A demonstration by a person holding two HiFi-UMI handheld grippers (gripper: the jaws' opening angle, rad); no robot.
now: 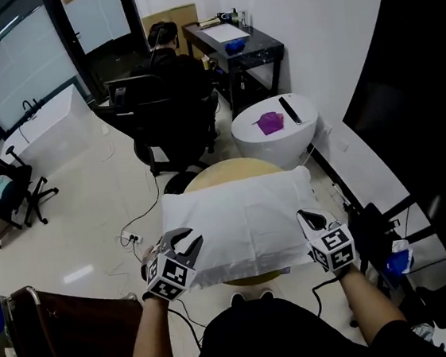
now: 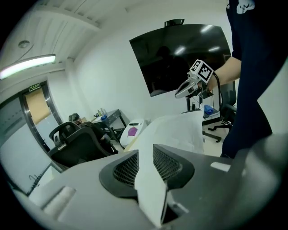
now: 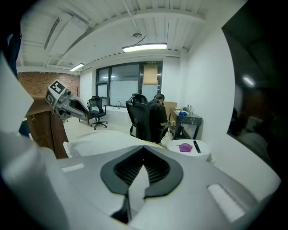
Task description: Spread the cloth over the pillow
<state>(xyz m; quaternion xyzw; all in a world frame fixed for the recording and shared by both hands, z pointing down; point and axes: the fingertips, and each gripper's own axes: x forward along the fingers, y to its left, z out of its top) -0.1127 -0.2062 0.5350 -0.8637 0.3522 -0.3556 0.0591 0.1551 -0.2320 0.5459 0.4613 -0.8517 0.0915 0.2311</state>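
A white cloth (image 1: 244, 223) lies over a white pillow (image 1: 284, 184) on a round wooden table (image 1: 207, 175); the two whites are hard to tell apart. At the near left corner, my left gripper (image 1: 183, 238) is shut on the cloth. In the left gripper view the cloth (image 2: 173, 130) runs from between the pads (image 2: 165, 164) of the left gripper (image 2: 145, 155). My right gripper (image 1: 303, 217) is shut on the near right corner. In the right gripper view a white fold of cloth (image 3: 137, 182) sits pinched in the right gripper (image 3: 143, 152).
Behind the table stands a white round side table (image 1: 260, 141) with a purple thing (image 1: 269, 123) and a black remote (image 1: 290, 110). A person sits in a black office chair (image 1: 169, 112). There is a black desk (image 1: 232, 48) at the back, a brown cabinet (image 1: 57, 337) near left and a black screen (image 1: 431, 110) at the right.
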